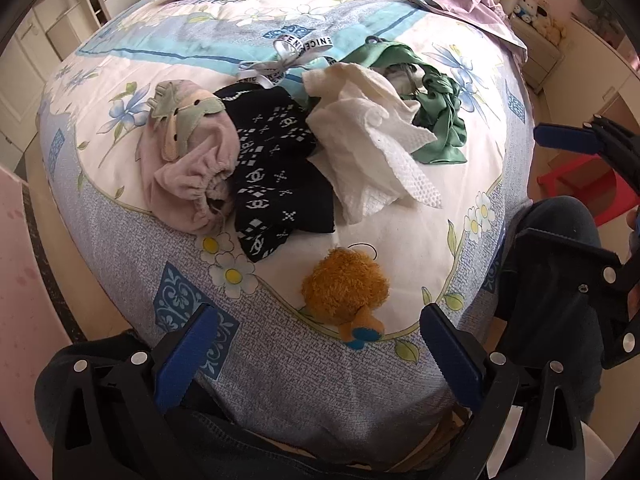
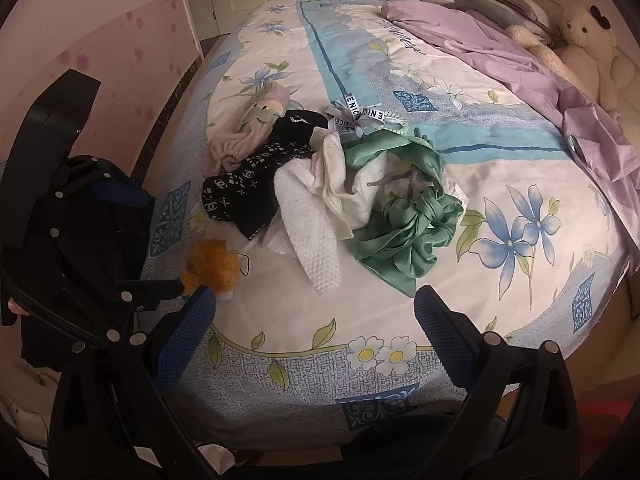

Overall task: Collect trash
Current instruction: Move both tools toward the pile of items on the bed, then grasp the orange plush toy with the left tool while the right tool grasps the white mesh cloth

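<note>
A heap lies on the floral bed (image 1: 280,360): crumpled white paper towels (image 1: 368,148) (image 2: 312,208), a green satin cloth (image 1: 436,108) (image 2: 404,220), a black patterned garment (image 1: 276,176) (image 2: 256,176), a pink cloth (image 1: 184,160) (image 2: 248,132) and a printed white ribbon (image 1: 288,56) (image 2: 352,116). A small orange plush toy (image 1: 346,284) (image 2: 214,264) lies nearest the bed's front edge. My left gripper (image 1: 316,348) is open and empty just short of the plush. My right gripper (image 2: 314,328) is open and empty, above the bed's edge, short of the paper towels.
A lilac sheet (image 2: 500,52) is bunched at the far end of the bed beside a cream teddy bear (image 2: 580,40). A pink wall (image 2: 120,60) runs along the bed's left side. A red stool (image 1: 584,192) stands on the floor at right.
</note>
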Demonstrator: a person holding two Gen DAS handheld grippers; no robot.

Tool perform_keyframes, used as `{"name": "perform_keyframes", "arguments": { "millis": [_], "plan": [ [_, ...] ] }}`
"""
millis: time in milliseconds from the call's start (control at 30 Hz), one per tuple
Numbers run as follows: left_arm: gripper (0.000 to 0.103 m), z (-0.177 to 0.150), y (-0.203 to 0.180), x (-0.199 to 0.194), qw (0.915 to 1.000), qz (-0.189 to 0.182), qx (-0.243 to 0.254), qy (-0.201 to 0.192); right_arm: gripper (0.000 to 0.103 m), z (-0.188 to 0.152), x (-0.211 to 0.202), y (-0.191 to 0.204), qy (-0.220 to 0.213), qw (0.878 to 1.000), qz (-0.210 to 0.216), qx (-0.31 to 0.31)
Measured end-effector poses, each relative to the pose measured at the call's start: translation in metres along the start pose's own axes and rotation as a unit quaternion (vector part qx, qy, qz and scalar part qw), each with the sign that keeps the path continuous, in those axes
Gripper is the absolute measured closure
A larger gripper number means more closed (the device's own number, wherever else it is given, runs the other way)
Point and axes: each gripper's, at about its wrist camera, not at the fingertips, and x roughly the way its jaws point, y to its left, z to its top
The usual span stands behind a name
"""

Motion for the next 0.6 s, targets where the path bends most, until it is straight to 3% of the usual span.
{"name": "perform_keyframes", "arguments": {
  "millis": [167,300,600],
  "plan": [
    [0.004,0.001,0.000,0.009,0.9999,-0.008,-0.001,0.008,0.008,0.006,0.010,0.002,0.004,1.000,0.015,-0.008],
    [0.004,0.001,-0.001,0.016,0.9998,-0.017,0.003,0.010,0.020,0.013,0.025,0.003,0.011,0.999,0.027,-0.012],
    [0.005,-0.003,-0.005,0.030,0.9994,-0.020,0.026,-0.002,0.031,0.022,0.060,0.004,0.040,0.998,0.047,-0.012]
  ]
}}
